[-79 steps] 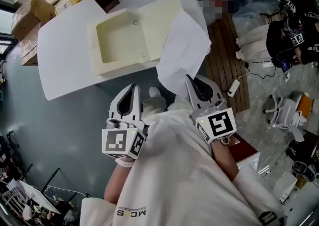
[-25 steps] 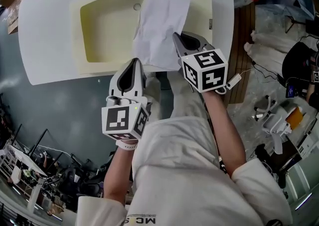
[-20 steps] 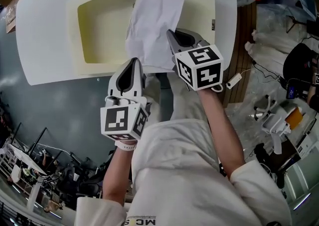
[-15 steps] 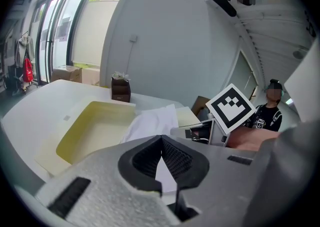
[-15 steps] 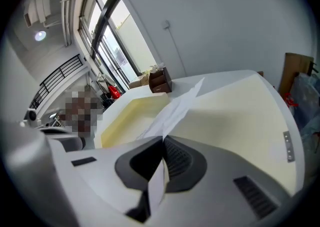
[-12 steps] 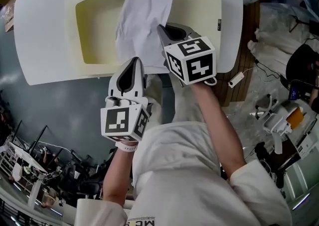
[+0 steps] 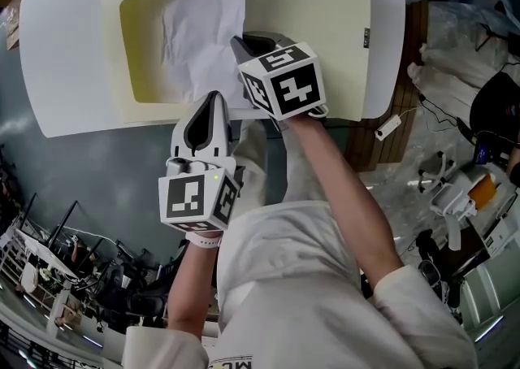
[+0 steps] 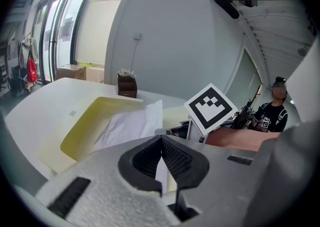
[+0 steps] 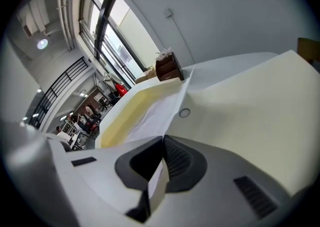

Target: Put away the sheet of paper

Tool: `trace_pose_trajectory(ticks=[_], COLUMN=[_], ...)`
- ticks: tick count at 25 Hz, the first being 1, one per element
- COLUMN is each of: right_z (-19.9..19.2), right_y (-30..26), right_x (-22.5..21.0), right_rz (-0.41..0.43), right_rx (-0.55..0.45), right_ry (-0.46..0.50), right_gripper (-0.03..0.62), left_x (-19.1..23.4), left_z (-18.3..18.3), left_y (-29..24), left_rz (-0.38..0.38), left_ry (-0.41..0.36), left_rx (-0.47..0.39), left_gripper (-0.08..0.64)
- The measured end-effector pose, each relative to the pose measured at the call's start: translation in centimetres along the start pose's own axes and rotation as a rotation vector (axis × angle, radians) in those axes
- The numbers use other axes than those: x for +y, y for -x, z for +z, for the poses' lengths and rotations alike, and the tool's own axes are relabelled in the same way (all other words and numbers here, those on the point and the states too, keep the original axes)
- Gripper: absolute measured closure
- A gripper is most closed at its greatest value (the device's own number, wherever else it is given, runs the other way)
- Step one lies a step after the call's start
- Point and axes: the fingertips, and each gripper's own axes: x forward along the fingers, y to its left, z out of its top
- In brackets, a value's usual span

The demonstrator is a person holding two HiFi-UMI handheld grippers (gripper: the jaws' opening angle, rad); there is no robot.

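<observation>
right gripper (image 9: 162, 145) clamped on paper (image 7: 199, 30) edge | left gripper (image 8: 161, 140) closed, empty | paper partly in box (image 7: 114, 42), near edge over rim | risk: released here, it likely stays draped and slides out

Daylight comes in from the tall glass windows (image 8: 90, 31) at the left of the left gripper view, and they glare almost white. The head view is bright and even. The round-cornered white table (image 7: 73, 67) carries only faint, soft shadows, and gentle shading picks out creases in the crumpled white sheet of paper (image 7: 199, 30). Both gripper views bend strongly toward dark, vignetted corners. Close to each lens, the grey left gripper (image 8: 161, 141) and grey right gripper (image 9: 162, 143) look soft.
</observation>
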Motion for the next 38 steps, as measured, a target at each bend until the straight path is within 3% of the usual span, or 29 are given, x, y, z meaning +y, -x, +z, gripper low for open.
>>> trace_pose_trajectory(ticks=[20,23,24,30,38], right_z=[1.0,1.7,1.9,2.0,3.0], right_y=[-7.0,-7.1,-7.0,-5.1,-0.9], right_x=[3.2,3.5,3.5,2.8,2.9], right_rz=[0.1,0.12,0.12,0.091,0.033], right_rx=[0.043,0.02,0.008,-0.033,-0.093], right_ry=[-0.084,-0.111,-0.121,-0.132,-0.06], right_gripper=[0.577,0.519,0.494,0.494,0.509], left_x=[2.9,3.1,3.2,3.0,2.5], left_z=[-0.8,-0.3,-0.2,-0.1,1.2], left_y=[0.0,0.1,0.1,0.5,1.2], left_rz=[0.05,0.049,0.048,0.046,0.036], left_ry=[0.011,0.009,0.009,0.006,-0.001], left_rx=[0.006,0.001,-0.001,-0.009,-0.034], left_gripper=[0.534,0.534,0.534,0.534,0.534])
